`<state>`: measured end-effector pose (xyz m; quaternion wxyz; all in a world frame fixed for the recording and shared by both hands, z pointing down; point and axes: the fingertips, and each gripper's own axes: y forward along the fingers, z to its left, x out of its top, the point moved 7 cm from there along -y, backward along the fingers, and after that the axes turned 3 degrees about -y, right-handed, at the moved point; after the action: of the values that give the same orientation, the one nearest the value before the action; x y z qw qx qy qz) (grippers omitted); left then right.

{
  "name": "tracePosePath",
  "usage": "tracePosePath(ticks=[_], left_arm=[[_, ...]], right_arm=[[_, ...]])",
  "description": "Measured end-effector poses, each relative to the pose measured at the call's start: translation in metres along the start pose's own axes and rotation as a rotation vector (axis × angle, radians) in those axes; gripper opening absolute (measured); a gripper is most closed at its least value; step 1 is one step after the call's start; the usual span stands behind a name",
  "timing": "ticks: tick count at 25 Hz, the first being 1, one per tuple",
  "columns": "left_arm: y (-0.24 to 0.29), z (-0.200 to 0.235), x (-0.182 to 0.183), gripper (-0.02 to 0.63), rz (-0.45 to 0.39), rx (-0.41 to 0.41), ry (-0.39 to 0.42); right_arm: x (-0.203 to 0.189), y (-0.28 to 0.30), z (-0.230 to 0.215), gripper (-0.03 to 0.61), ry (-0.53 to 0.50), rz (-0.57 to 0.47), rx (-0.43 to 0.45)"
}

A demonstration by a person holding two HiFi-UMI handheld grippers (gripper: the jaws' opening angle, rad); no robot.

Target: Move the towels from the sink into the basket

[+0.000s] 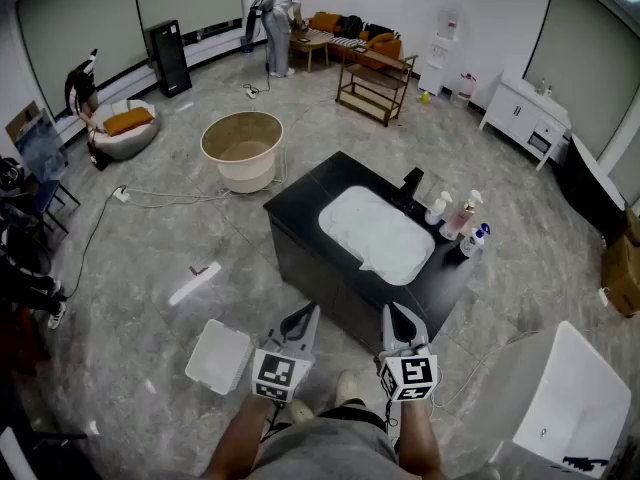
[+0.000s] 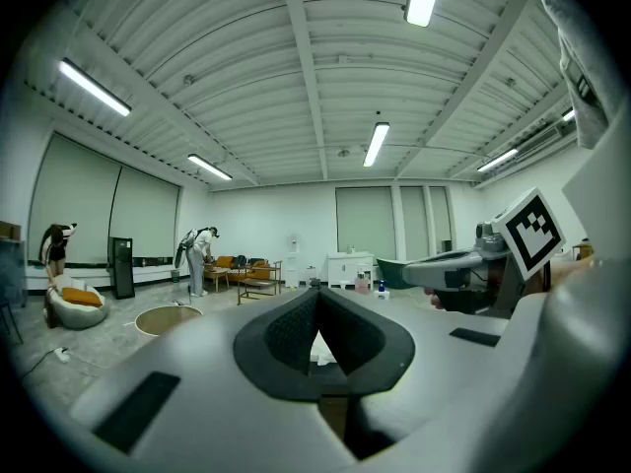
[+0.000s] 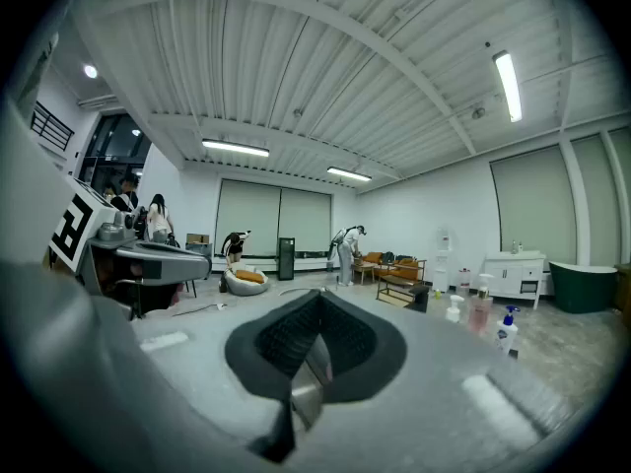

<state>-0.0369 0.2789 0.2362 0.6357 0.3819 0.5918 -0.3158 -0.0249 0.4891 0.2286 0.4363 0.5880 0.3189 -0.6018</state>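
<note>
left gripper [image 1: 302,320] and right gripper [image 1: 402,322] hang near the sink [image 1: 326,218], jaws together, empty. white towels [image 1: 380,238] in it look soft, limp, light unless wet; pinch a raised fold. basket [image 1: 243,148] stands beyond the sink.

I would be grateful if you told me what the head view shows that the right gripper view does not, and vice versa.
Only the head view: white towels in the sink, and the round basket on the floor. Only the right gripper view: ceiling lights, and the right gripper close up, its jaws shut on nothing. Both: the spray bottles, the left gripper, and a person bending by the sofa.
</note>
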Motion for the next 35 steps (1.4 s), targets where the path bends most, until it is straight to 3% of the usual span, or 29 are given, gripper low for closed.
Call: tracePosePath(ticks=[9, 16, 29, 35], left_arm=[[0.002, -0.009, -0.007, 0.009, 0.013, -0.035, -0.007], [0.044, -0.007, -0.01, 0.009, 0.029, -0.054, -0.015], [0.207, 0.053, -0.021, 0.009, 0.097, 0.052, -0.057], [0.267, 0.079, -0.045, 0.009, 0.146, 0.1, -0.096]], right_arm=[[-0.005, -0.012, -0.003, 0.0, 0.03, -0.007, -0.027], [-0.012, 0.013, -0.033, 0.0, 0.019, 0.024, -0.049], [-0.037, 0.179, -0.143, 0.0, 0.019, 0.072, 0.07], [-0.061, 0.251, -0.171, 0.0, 0.016, 0.125, 0.151]])
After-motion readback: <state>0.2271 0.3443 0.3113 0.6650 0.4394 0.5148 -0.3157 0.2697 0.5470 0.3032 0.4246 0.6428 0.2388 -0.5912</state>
